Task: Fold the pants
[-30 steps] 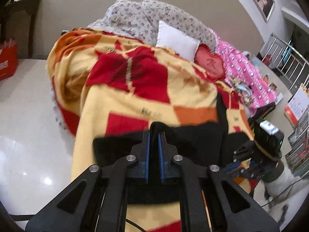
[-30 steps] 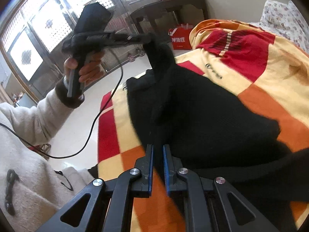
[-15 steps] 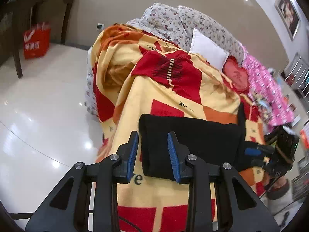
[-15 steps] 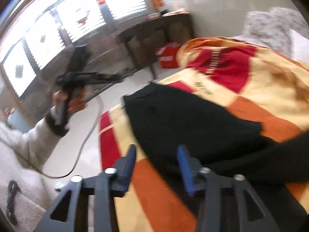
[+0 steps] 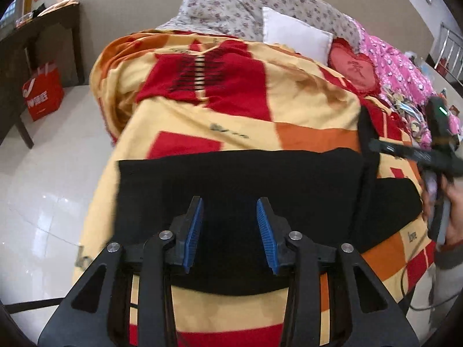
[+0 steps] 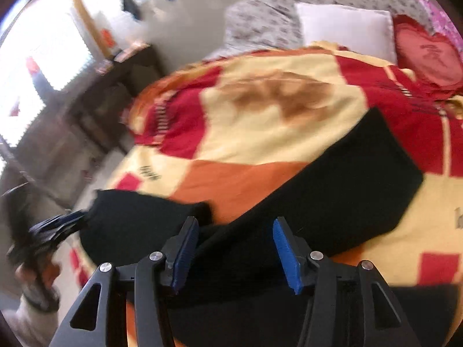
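Black pants (image 5: pixel 243 179) lie folded flat on a red, yellow and orange blanket (image 5: pixel 260 101) on the bed. My left gripper (image 5: pixel 230 232) is open and empty, just above the near edge of the pants. My right gripper (image 6: pixel 235 253) is open and empty over the pants (image 6: pixel 332 190), where one leg stretches away to the right. The right gripper also shows at the right edge of the left wrist view (image 5: pixel 416 156), and the left gripper at the left edge of the right wrist view (image 6: pixel 58 225).
A white pillow (image 5: pixel 295 36), a red heart cushion (image 5: pixel 353 68) and a floral quilt (image 5: pixel 249 5) lie at the bed's head. A dark table (image 5: pixel 34 40) and a red bag (image 5: pixel 43 92) stand on the glossy floor at left.
Both grippers were shut on the pants a second ago, then opened and let go. The pants now lie flat on the blanket. Both grippers have pulled back.
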`<state>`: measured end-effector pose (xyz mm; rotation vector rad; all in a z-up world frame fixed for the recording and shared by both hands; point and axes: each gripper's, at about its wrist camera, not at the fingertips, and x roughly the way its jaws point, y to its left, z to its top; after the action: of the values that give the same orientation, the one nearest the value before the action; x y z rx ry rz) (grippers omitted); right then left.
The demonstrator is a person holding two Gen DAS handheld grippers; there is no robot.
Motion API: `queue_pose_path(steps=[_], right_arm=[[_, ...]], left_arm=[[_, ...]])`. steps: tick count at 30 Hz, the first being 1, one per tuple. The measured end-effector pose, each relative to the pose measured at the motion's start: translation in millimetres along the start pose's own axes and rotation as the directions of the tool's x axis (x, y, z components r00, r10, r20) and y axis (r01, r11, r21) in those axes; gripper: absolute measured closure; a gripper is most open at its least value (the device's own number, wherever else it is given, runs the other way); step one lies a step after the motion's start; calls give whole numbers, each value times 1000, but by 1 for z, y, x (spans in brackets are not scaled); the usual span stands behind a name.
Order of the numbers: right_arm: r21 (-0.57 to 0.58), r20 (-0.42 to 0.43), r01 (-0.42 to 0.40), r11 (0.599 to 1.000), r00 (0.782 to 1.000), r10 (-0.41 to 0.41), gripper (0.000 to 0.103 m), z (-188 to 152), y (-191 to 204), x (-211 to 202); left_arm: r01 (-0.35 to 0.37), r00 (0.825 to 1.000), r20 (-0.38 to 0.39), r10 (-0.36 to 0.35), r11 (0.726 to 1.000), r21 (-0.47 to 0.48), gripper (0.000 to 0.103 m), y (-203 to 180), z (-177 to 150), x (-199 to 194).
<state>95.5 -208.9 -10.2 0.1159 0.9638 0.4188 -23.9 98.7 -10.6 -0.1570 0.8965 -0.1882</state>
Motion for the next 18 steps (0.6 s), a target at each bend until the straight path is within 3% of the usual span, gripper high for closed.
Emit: queue_pose_path(steps=[5,7,9,14,18], right_arm=[[79,-137,141,987,982,-129,51,30,-11,25],[68,-123,155,986,982,-146,51,38,-9,26],[76,-117,184,980,978,-175,51,42,-8,26],[99,-149,180,979,975,-165,51,37,-16,31],[101,-154,168,981,976,-152,51,37,-18,34]], left_arm=[[48,999,-9,-48,998,31,64,-34,4,10],[110,994,-22,-109,993,39,50,-50,7,13],[165,986,-29,-164,986,41,47,-66,9,16],[222,975,-55,-217,967,123,47,-107,11,27],[199,979,-92,-184,961,190,47,-134,11,48]])
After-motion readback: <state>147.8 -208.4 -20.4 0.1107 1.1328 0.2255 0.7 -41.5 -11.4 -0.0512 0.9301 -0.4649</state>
